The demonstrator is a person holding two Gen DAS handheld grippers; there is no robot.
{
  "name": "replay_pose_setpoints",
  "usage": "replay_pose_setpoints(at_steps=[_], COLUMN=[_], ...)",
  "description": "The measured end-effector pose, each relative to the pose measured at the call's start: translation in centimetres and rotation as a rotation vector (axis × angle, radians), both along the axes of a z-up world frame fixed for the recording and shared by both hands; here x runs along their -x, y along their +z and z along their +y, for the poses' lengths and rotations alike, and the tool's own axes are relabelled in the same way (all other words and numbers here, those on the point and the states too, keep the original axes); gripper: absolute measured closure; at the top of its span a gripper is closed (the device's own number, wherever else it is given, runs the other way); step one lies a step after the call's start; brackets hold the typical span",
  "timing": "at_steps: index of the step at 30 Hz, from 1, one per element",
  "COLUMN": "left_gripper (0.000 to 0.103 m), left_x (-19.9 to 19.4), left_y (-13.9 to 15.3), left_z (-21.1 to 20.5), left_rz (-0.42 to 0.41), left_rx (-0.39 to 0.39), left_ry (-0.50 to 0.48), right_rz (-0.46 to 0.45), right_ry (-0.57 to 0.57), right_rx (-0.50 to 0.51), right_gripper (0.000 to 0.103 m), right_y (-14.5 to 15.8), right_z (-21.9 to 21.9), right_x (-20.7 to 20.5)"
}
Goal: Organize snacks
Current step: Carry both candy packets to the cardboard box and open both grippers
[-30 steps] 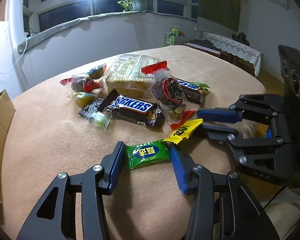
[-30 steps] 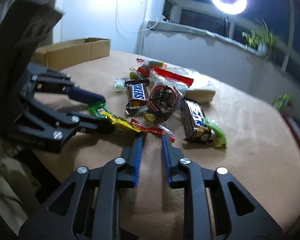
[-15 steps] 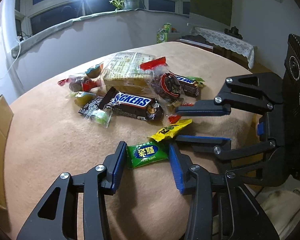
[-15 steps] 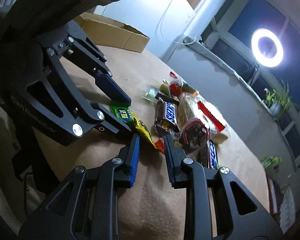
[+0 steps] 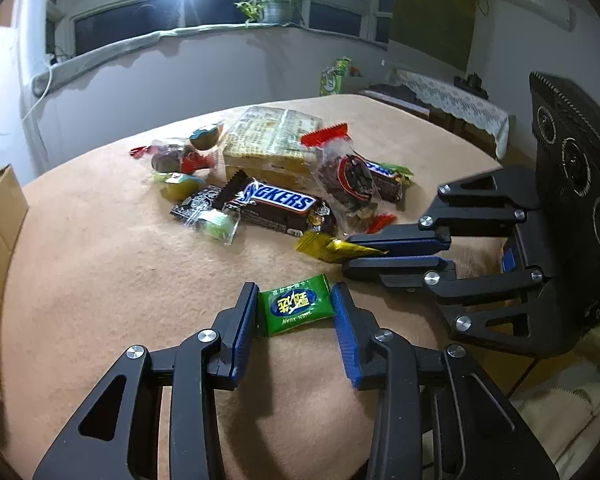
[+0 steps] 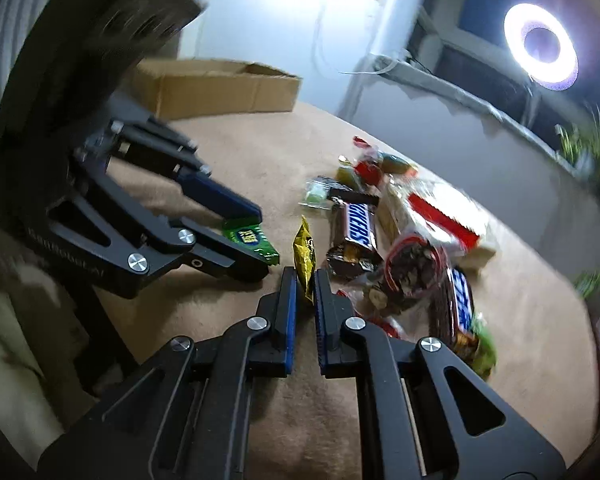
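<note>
Left hand-held gripper [image 5: 295, 312] is clamped on the green candy [image 5: 296, 310]: both blue pads touch the wrapper's side edges, and the candy lies flat on the tan counter [image 5: 100, 280], near its front edge.

Right hand-held gripper [image 6: 305, 278] is pinching the yellow candy [image 6: 305, 254] by one end. The wrapper stands on edge between the pads, with most of it sticking out past the tips. In the left wrist view the same yellow candy [image 5: 332, 247] sits between the right gripper's fingers [image 5: 396, 242], just beyond the green one and apart from it.

The rest of the snacks are piled mid-counter: a Snickers bar [image 5: 278, 209] in front, a cracker pack [image 5: 274, 148] behind it, a clear bag with a red seal [image 5: 342, 172] leaning on the crackers, and a second chocolate bar [image 6: 458, 312] to the right of that. Small wrapped candies [image 5: 180, 160] lie on the left side of the pile.

A cardboard box [image 6: 216, 88] sits at the counter's left edge, well apart from the pile.

Right wrist view is motion-blurred at the edges.
</note>
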State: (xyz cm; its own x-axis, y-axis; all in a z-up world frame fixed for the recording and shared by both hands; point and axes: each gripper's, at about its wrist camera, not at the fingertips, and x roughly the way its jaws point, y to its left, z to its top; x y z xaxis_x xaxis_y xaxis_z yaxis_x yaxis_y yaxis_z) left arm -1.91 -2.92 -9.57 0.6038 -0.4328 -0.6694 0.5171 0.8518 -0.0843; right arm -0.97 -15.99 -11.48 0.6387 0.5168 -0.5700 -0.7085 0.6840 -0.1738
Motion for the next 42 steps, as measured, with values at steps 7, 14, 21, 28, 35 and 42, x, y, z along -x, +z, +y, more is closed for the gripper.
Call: replay_pose_setpoints(at_steps=[7, 14, 21, 28, 35, 42], left_gripper=[0.067, 0.067, 0.067, 0.067, 0.067, 0.067], left_x=[-0.6, -0.6, -0.7, 0.3, 0.9, 0.5], left_y=[1.2, 4.7, 7.9, 9.4, 9.9, 8.3], left_z=[2.0, 4.2, 8.6, 13.9, 20.0, 25.0], left_rz=[0.006, -0.05, -0.134, -0.189, -0.226, -0.197], left_rx=[0.101, 0.13, 0.137, 0.15, 0.135, 0.145], left_ry=[0.079, 0.169, 0.272, 0.402, 0.54, 0.63], right_rz=[0.084, 0.08, 0.085, 0.137, 0.173, 0.168], right_ry=[-0.11, -0.151, -0.114, -0.04, 0.074, 0.166], right_rx=[-0.176, -0.229, -0.274, -0.302, -0.275, -0.253], right_gripper=[0.096, 0.096, 0.096, 0.096, 0.096, 0.096], right_y=[1.5, 4.5, 7.1, 8.3, 8.4, 8.7], right_z=[-1.5, -1.2, 2.0, 8.6, 16.7, 23.8], right_x=[-1.0, -2.0, -3.0, -3.9, -4.5, -5.8])
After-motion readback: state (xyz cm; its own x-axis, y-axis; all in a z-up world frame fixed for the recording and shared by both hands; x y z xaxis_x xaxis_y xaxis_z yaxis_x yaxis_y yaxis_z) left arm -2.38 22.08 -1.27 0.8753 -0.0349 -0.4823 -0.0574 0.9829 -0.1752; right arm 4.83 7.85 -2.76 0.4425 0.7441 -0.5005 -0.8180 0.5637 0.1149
